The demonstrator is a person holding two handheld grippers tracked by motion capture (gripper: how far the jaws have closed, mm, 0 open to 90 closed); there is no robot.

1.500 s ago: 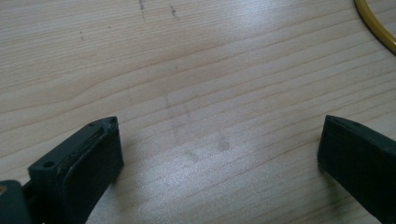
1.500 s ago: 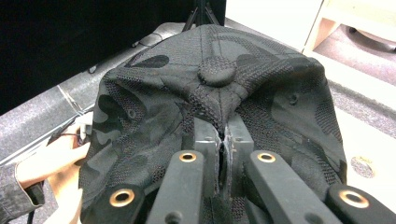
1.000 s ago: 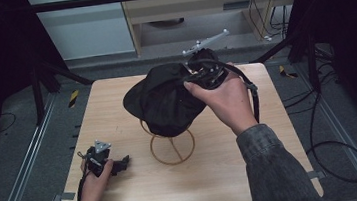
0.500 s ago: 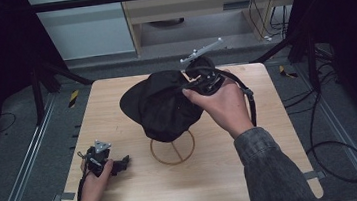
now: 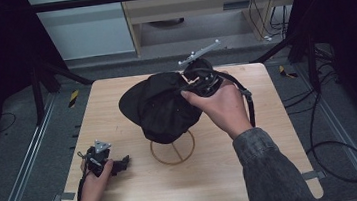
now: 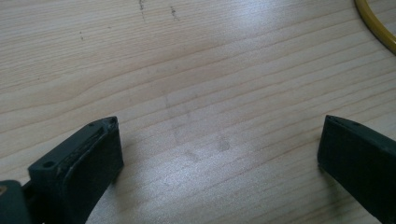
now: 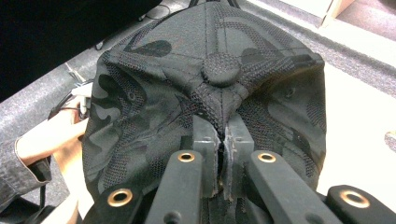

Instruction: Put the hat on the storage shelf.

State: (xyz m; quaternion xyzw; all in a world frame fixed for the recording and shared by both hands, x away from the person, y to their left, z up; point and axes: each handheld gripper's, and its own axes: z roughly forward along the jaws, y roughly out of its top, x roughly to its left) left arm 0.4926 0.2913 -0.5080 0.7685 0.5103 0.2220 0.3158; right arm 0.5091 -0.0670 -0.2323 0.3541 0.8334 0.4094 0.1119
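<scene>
Where the high view is looking down on the wooden table (image 5: 274, 171), the right gripper (image 5: 199, 80) is holding a black cap (image 5: 159, 107) above a wire stand (image 5: 173, 150); the left gripper (image 5: 103, 161) is resting on the table's near-left part, well apart from the cap. Left gripper view: jaws are standing wide apart over bare wood, gripping nothing, the stand's yellow ring (image 6: 373, 25) curving at the top-right corner. Right gripper view: jaws are pressing together on a fold of the cap's crown, just below its top button (image 7: 220, 69).
</scene>
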